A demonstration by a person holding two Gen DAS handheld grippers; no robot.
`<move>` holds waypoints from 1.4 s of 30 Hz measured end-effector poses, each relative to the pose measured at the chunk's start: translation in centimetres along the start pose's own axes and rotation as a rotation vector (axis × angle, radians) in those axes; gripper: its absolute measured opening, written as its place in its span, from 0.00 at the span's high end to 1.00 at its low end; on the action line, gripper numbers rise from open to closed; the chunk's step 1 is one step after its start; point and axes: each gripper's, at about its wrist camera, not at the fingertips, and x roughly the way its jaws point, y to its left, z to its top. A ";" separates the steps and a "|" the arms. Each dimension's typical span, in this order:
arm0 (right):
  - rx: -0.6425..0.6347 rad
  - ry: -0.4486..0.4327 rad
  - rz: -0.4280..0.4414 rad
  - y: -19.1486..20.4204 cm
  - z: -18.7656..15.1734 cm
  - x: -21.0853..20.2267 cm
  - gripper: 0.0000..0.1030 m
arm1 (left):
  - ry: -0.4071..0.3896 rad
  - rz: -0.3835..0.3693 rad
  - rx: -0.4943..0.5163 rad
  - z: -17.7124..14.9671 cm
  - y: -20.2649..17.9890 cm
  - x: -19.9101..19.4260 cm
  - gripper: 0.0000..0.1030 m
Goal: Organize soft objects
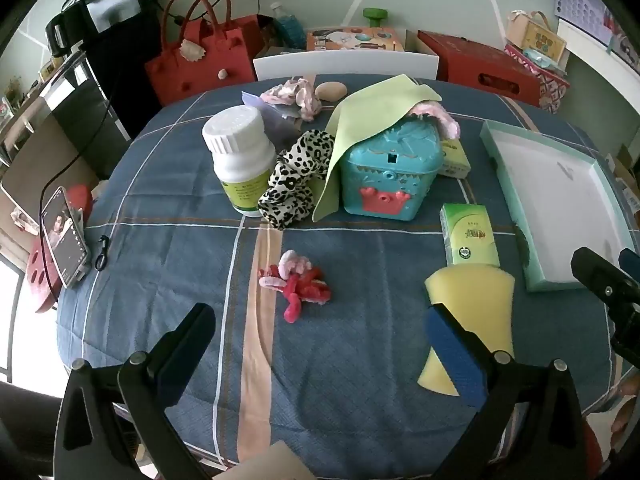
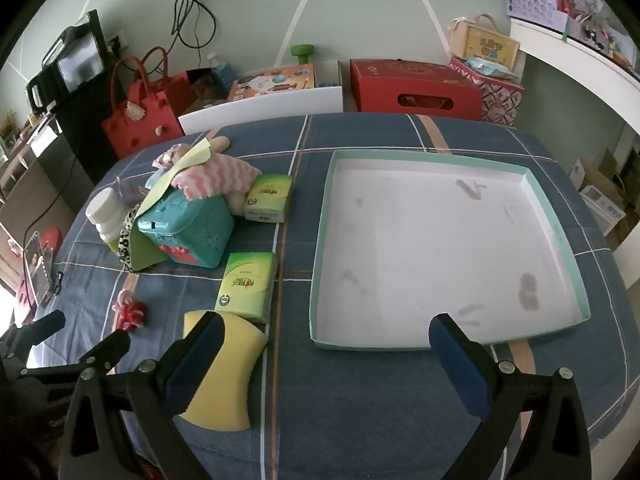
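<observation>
Both hand-held grippers, left point(image 1: 320, 344) and right point(image 2: 326, 354), hang spread wide and empty over the desk point(image 1: 360, 400). Nearest lies the sponge point(image 2: 224, 364), between them: light and squashy, probably best pinched across its narrow waist. Beside it sits a tissue pack point(image 2: 246, 288). The tray point(image 2: 320, 240) at right holds nothing.

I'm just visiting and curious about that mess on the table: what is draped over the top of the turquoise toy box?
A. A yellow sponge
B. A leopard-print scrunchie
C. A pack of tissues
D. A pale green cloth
D: the pale green cloth hangs over the lid of the turquoise toy box and down its left side, while the leopard-print scrunchie lies beside the box on the tablecloth.
</observation>
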 end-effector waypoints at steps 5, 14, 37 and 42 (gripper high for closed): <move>-0.001 0.000 0.001 0.1 0.0 0.0 0.00 | -0.005 -0.002 -0.004 -0.1 0.0 0.1 0.00; 0.000 0.000 0.000 0.1 0.0 0.0 0.00 | -0.007 -0.001 -0.003 -0.1 0.1 0.2 0.00; -0.003 0.000 -0.001 0.2 0.0 0.1 0.00 | -0.003 -0.001 -0.005 -0.2 0.3 0.2 0.00; -0.008 0.003 -0.003 0.5 -0.1 0.1 0.00 | 0.024 -0.013 -0.010 -0.3 0.3 0.4 0.00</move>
